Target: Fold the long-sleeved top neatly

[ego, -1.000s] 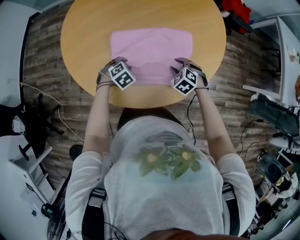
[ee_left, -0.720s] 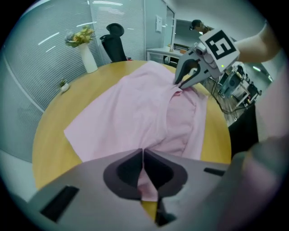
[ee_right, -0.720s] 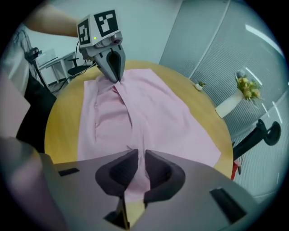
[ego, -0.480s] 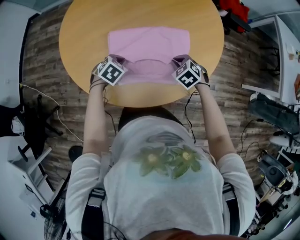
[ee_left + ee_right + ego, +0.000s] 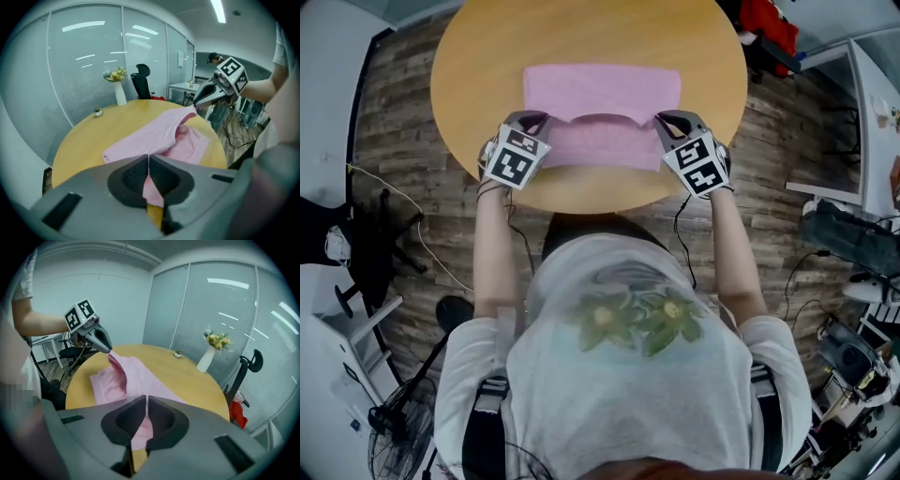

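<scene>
A pink long-sleeved top (image 5: 600, 92) lies folded into a wide rectangle on the round wooden table (image 5: 581, 28). My left gripper (image 5: 540, 119) is shut on its near left corner, with pink cloth (image 5: 154, 136) pinched between the pads. My right gripper (image 5: 662, 120) is shut on the near right corner, its jaws having just closed on the cloth (image 5: 136, 376). Both corners hang lifted off the table, so the near edge sags between them over the flat layer. Each gripper view shows the other gripper, the right (image 5: 197, 104) and the left (image 5: 107, 348), holding up a peak of cloth.
A white vase with flowers (image 5: 120, 93) and a small potted plant (image 5: 97, 111) stand at the table's far rim. A black office chair (image 5: 140, 79) is behind them. Red cloth (image 5: 769, 23), cables and equipment lie on the wooden floor around the table.
Both grippers closed on the top's near corners and rose, lifting the near edge off the table. The marker cubes tipped back toward the person.
</scene>
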The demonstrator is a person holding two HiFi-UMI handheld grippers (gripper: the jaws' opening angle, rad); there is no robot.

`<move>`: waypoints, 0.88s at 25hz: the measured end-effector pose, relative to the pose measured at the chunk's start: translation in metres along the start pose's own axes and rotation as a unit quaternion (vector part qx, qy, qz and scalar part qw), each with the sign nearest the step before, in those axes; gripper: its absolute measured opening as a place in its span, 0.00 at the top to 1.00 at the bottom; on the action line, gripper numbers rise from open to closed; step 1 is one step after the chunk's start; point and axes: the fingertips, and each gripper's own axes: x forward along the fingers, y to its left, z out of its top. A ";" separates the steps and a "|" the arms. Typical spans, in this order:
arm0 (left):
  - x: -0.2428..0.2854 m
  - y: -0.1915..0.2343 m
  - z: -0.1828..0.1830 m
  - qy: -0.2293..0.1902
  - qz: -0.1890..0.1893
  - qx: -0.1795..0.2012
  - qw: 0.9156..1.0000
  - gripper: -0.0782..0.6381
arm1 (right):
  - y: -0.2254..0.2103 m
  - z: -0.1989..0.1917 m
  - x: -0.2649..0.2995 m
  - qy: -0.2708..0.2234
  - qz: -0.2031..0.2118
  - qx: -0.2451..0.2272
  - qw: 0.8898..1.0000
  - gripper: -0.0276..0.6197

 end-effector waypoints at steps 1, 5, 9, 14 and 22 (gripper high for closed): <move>-0.008 -0.003 0.000 -0.007 0.003 -0.002 1.000 0.87 | 0.004 0.002 -0.007 -0.006 0.000 -0.001 1.000 0.91; -0.033 -0.031 -0.016 -0.005 -0.009 -0.004 1.000 0.87 | 0.029 -0.009 -0.030 -0.004 0.017 0.007 1.000 0.91; -0.027 -0.063 -0.060 0.045 -0.038 -0.001 0.998 0.87 | 0.066 -0.045 -0.024 0.037 0.050 0.022 0.998 0.91; 0.028 -0.088 -0.122 0.120 -0.052 -0.003 0.991 0.87 | 0.097 -0.109 0.023 0.111 0.068 0.032 0.991 0.91; 0.043 -0.106 -0.141 0.136 -0.082 -0.009 0.987 0.80 | 0.100 -0.124 0.034 0.117 0.066 0.115 0.984 0.76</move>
